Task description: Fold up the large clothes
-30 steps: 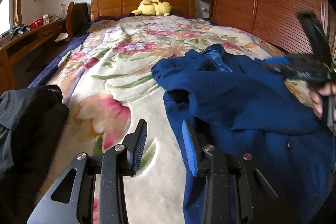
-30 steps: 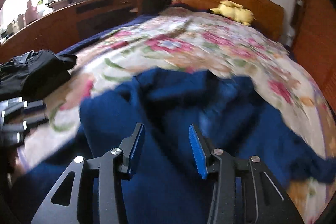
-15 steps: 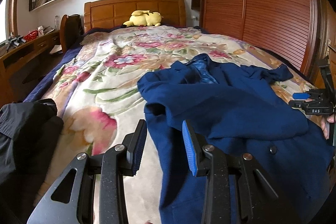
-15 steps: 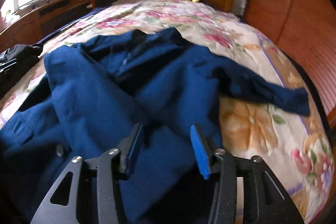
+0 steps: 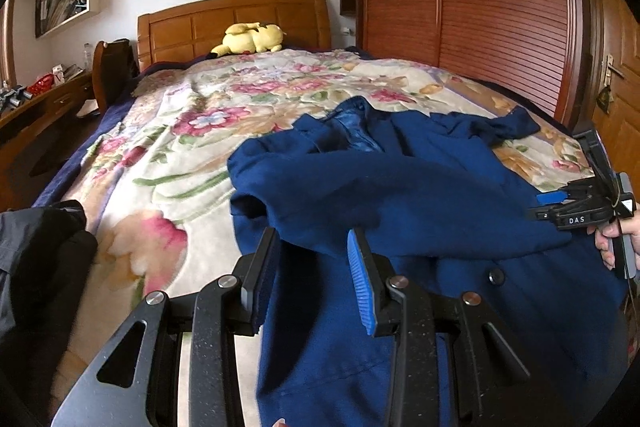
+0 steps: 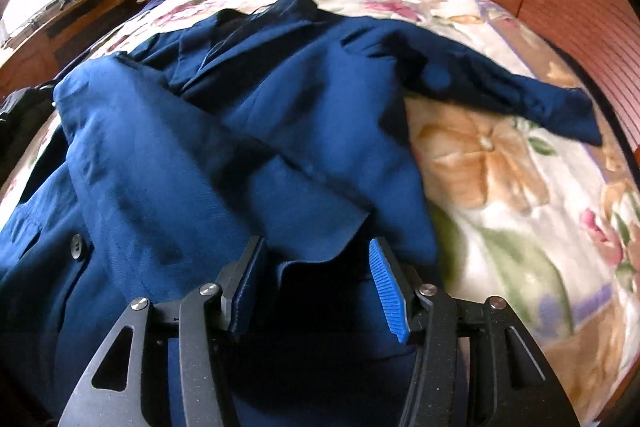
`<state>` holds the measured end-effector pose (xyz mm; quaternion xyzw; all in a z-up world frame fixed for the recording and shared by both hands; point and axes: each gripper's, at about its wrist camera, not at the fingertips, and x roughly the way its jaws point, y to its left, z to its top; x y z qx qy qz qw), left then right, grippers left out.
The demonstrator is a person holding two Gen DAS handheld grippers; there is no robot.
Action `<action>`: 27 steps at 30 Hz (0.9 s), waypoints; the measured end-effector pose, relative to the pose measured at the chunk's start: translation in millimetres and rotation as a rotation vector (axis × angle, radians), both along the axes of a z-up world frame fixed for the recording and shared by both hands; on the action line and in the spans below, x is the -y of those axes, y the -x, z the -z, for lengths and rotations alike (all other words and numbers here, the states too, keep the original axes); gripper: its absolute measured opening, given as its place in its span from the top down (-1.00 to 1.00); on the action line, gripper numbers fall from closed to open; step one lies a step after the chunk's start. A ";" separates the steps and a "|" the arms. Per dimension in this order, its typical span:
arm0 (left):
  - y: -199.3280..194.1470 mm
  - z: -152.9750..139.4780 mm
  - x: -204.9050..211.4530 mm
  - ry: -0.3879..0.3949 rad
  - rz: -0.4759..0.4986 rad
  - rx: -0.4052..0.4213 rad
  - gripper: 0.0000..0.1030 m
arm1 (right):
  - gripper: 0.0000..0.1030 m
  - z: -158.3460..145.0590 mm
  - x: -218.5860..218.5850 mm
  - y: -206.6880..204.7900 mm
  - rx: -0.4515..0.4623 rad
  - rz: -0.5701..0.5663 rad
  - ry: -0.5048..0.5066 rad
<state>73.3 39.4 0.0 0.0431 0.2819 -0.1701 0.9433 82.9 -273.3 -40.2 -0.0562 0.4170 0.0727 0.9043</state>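
A large dark blue coat lies rumpled on the floral bedspread, collar toward the headboard. One sleeve is folded across its front and the other sleeve stretches out to the right. My left gripper is open and empty, low over the coat's left edge. My right gripper is open and empty, just above the coat's front edge near the folded sleeve's cuff. It also shows at the right of the left wrist view. A dark button shows on the coat front.
A black garment lies at the bed's left front edge. A yellow plush toy rests by the wooden headboard. A wooden wardrobe stands along the right side. A desk and chair stand on the left.
Both grippers have swung right and moved closer over the coat. The right gripper has dropped low to the coat's front edge. Both have stayed open.
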 end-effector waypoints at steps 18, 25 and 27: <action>-13.9 44.6 25.5 -0.071 0.000 -0.147 0.30 | 0.92 0.7 15.0 21.8 0.150 -0.118 -0.013; -10.4 46.6 33.4 -0.108 0.002 -0.128 0.29 | 0.11 -20.5 67.6 25.8 0.238 -0.041 -0.092; -8.9 43.9 32.1 -0.107 -0.002 -0.115 0.30 | -0.01 -23.4 88.1 16.4 0.241 0.008 -0.084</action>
